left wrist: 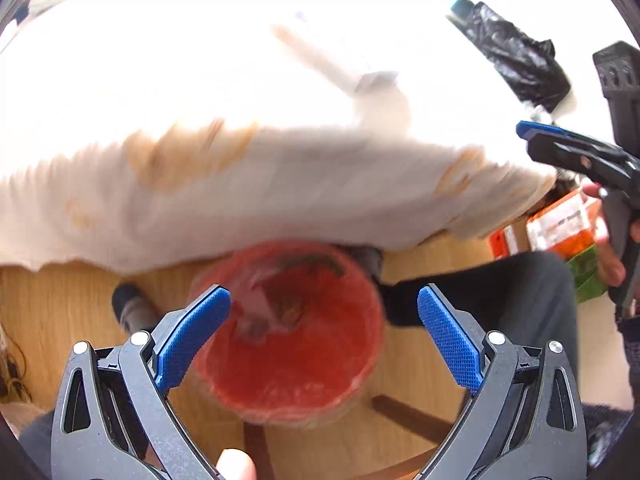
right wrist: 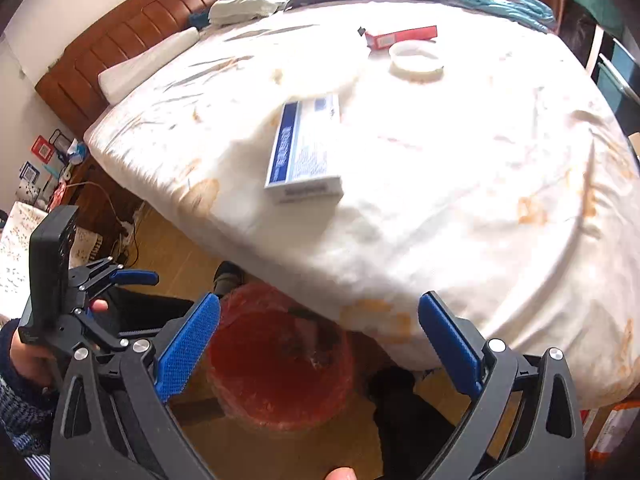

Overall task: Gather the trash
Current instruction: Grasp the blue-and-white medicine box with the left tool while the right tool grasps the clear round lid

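Note:
A red-lined trash bin (left wrist: 296,332) stands on the wooden floor beside the bed, with some crumpled trash inside; it also shows in the right wrist view (right wrist: 280,364). My left gripper (left wrist: 324,320) is open and empty, right above the bin. My right gripper (right wrist: 320,332) is open and empty, above the bin's edge and the bed side. On the white bed sheet (right wrist: 440,184) lie a blue and white box (right wrist: 304,148), a red box (right wrist: 400,36) and a white tape roll (right wrist: 416,62). The left gripper (right wrist: 132,278) shows at the left of the right wrist view.
A wooden headboard (right wrist: 120,32) and a cluttered bedside stand (right wrist: 52,164) are at the left. A black plastic bag (left wrist: 516,56) lies on the bed. Orange and green packages (left wrist: 560,228) sit on the floor. The person's dark-clothed legs (left wrist: 500,292) are next to the bin.

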### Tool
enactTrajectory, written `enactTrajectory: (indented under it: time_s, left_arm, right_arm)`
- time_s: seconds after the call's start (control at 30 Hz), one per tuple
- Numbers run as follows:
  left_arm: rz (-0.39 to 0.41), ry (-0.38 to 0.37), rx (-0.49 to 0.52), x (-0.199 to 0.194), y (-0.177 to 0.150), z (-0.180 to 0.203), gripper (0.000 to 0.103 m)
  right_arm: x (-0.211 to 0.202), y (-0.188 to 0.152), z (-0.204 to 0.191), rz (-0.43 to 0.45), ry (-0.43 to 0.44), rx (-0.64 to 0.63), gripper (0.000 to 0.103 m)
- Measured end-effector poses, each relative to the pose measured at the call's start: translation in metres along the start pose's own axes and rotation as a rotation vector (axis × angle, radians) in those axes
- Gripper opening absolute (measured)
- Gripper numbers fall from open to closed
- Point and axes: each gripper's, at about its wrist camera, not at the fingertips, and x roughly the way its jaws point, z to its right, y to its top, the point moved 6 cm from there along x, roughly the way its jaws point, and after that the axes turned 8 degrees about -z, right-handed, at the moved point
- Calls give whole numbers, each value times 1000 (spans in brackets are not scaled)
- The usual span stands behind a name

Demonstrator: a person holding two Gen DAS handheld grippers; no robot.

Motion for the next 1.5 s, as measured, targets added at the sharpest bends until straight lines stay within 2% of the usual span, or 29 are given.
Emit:
enactTrajectory:
  time_s: [0.2,0.4,0.6,0.8,0.97,1.0,1.03,1.13,1.33,1.5]
  left_arm:
    - [62,9,-28,-15,55,26,97]
    - [110,49,-93,-19,116,26,97]
    - [128,77,-174,-4,167,26,97]
    - [125,171,-177,21,194,29,97]
    - [120,196,-219,42,208,18,97]
    - [120,202,-222,45,209,16,96]
    - [125,211,-225,47,210,14,87]
    - [138,220,-192,48,211,15,85]
    - [162,172,-144,30,194,10,83]
    - [188,92,-130,-2,165,-1,83]
  right_arm:
    - [-32,53,48,84,-48,70,98]
    - [-43,83,89,145,-57,149,98]
    - [-43,100,112,159,-94,164,98]
    - [-40,123,132,174,-113,181,98]
    - [-34,153,140,184,-137,179,98]
    - [-32,160,141,188,-142,180,98]
    - [-29,168,142,191,-146,182,98]
    - [-18,193,144,194,-145,190,98]
    - [23,249,148,166,-154,200,98]
    - [65,289,164,135,-184,223,98]
